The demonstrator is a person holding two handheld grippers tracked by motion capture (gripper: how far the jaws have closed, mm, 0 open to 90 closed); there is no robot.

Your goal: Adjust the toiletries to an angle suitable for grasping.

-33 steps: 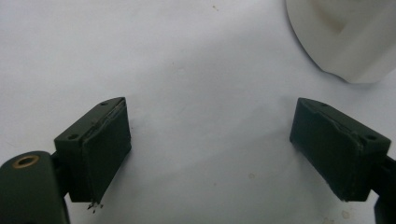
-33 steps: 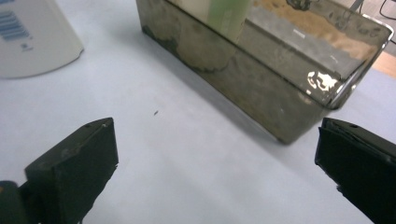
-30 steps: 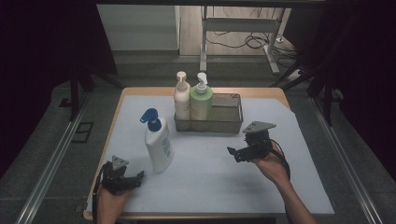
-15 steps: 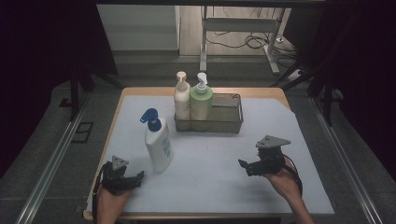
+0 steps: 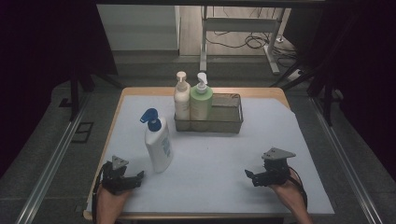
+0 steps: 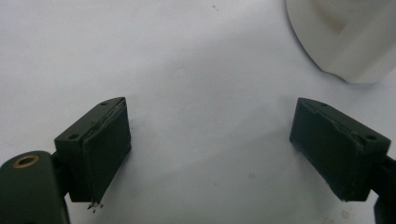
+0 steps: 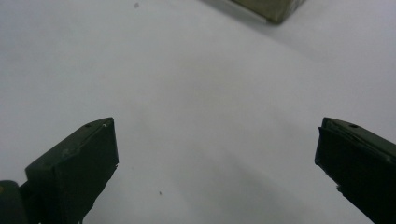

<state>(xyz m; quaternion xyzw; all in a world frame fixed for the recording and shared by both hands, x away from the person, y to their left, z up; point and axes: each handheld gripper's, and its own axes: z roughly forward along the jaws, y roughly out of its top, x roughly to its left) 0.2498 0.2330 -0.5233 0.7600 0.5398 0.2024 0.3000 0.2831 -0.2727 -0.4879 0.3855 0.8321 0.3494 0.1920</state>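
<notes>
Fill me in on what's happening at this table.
A person holds a gripper in each hand over a white-covered table. The left gripper rests open beside a white pump bottle with a blue top, not touching it. The right gripper is open and empty, off to the right. A cream bottle and a green bottle stand in the wire basket.

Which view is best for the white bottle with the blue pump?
High view: the whole blue-pump bottle stands upright on the white sheet, near the left claw. The left gripper view catches its white base edge.
</notes>
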